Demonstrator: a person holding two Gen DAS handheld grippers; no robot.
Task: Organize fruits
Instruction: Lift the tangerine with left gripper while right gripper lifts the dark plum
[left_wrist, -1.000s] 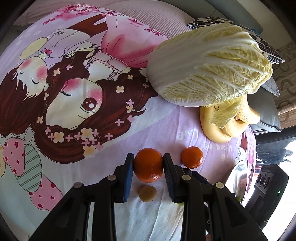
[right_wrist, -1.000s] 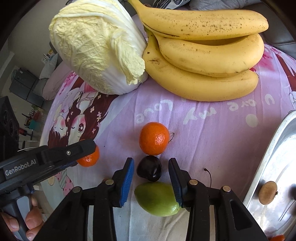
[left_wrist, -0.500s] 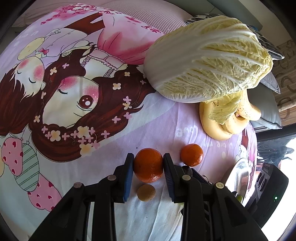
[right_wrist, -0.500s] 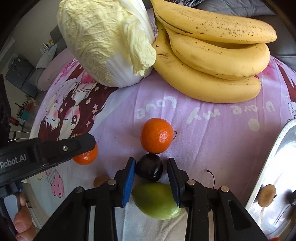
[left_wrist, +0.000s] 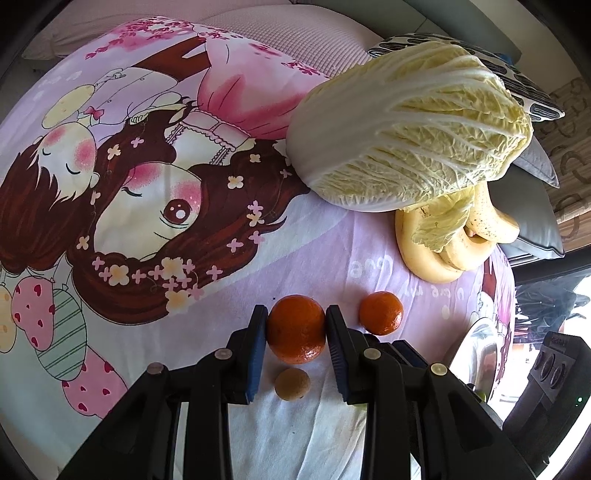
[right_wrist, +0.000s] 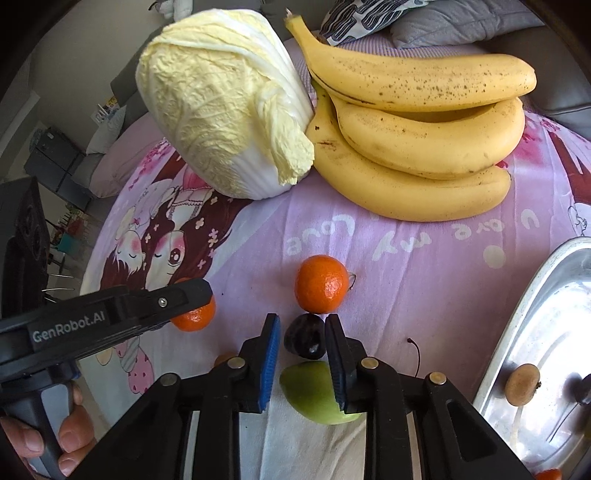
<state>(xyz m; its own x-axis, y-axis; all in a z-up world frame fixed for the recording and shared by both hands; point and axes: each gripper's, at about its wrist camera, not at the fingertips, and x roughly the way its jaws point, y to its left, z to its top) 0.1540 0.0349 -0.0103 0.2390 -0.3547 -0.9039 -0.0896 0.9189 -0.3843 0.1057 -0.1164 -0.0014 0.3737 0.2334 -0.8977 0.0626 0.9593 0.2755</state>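
Observation:
My left gripper (left_wrist: 295, 325) is shut on an orange tangerine (left_wrist: 296, 329), held above the cartoon bedsheet; it also shows in the right wrist view (right_wrist: 194, 315). A small tan fruit (left_wrist: 291, 383) lies under it. A second tangerine (left_wrist: 381, 312) lies to its right and also shows in the right wrist view (right_wrist: 322, 283). My right gripper (right_wrist: 301, 338) is shut on a dark plum (right_wrist: 305, 336), above a green fruit (right_wrist: 314, 393).
A napa cabbage (right_wrist: 221, 96) and a bunch of bananas (right_wrist: 417, 140) lie at the back. A steel tray (right_wrist: 554, 332) at the right holds a small brown fruit (right_wrist: 521, 379). The left gripper's arm (right_wrist: 92, 325) reaches in from the left.
The left gripper holds the tangerine a little higher over the sheet. The right gripper's jaws have closed onto the plum and the view has pulled back slightly.

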